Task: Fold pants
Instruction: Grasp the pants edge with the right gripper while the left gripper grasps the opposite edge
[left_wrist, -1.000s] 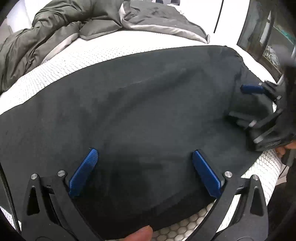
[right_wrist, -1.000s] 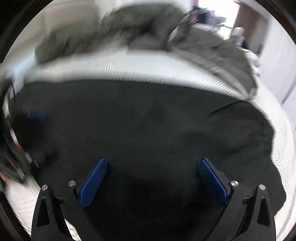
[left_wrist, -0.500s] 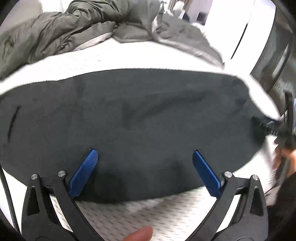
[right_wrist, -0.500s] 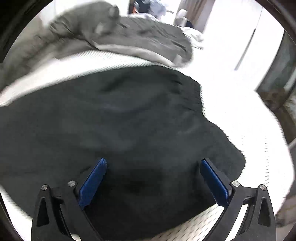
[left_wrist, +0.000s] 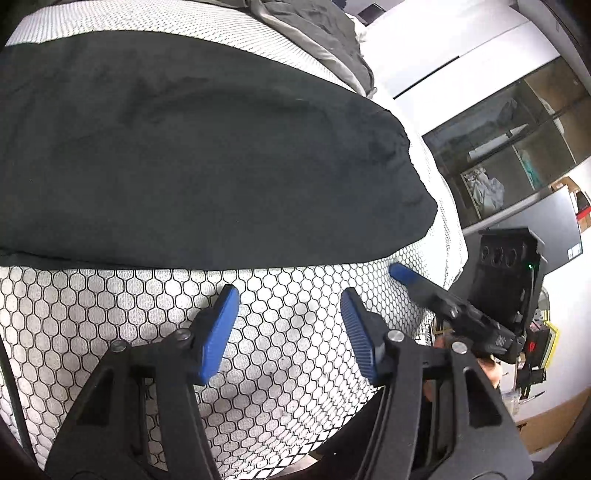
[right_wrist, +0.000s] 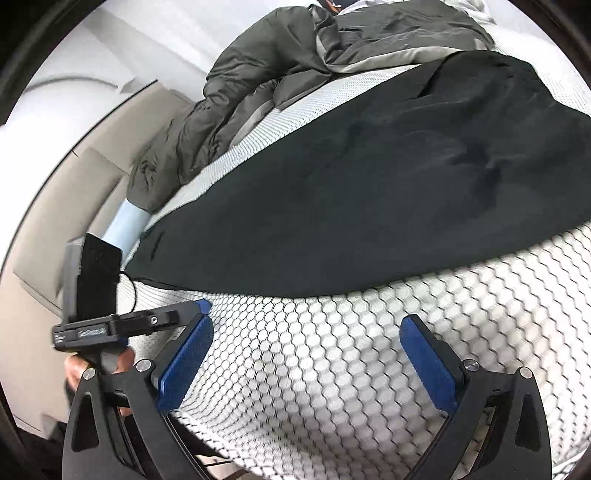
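Your left gripper (left_wrist: 290, 306) has just been closing its jaws; they stand partly open with nothing between them, only bare mattress (left_wrist: 258, 369) beneath. Your right gripper (right_wrist: 306, 336) has its jaws wide apart, likewise empty, and also over the honeycomb-patterned mattress cover. Neither pad touches cloth. Both tools sit back from the near edge of the pants (left_wrist: 192, 155), which lie spread flat and dark across the bed, the near edge running straight across both views. In the right view that edge looks doubled, so I judge one fold is already laid, though the layers cannot be counted. A grey quilt (right_wrist: 258, 85) is bunched beyond the pants, clear of them.

Step in hand: between folds, hands withdrawn for a fresh grasp. The next move calls for you to bring each pair of jaws to one end of the pants, pinch every layer together, and carry that end over evenly to the other.
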